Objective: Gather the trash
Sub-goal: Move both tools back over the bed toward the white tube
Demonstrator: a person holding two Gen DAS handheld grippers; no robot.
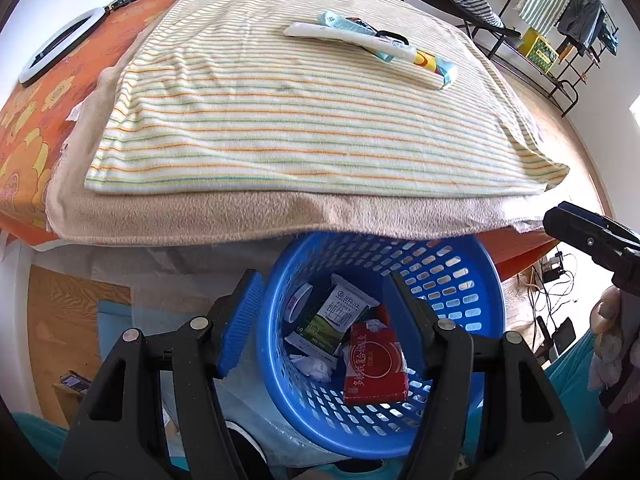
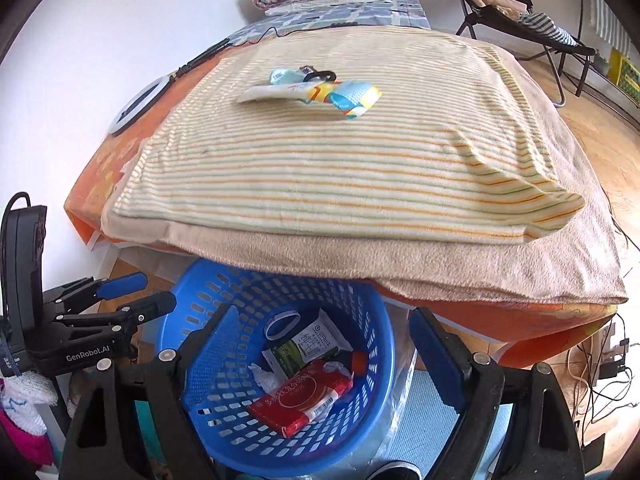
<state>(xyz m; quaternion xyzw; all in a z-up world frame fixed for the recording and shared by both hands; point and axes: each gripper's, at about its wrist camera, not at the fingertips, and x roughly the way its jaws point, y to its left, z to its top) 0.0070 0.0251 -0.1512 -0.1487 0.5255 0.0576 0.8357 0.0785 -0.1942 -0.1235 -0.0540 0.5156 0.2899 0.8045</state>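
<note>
While both claws, the left claw (image 1: 320, 320) and right claw (image 2: 320, 356), hang wide and empty over the blue plastic lattice basket (image 1: 452, 276), wrappers (image 1: 400, 46) await collection on the striped towel (image 1: 280, 120) beyond it.

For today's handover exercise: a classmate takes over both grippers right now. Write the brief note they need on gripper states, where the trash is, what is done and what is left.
Left gripper: open, empty, above the blue basket.
Right gripper: open, empty, also over the basket.
Done: in the basket lie a red packet, a green-and-white milk carton, crumpled tissue and a round lid.
Left: a cluster of wrappers sits on the far part of the striped towel. Pick these up and drop them in the basket, which stands below the bed's near edge.
</note>
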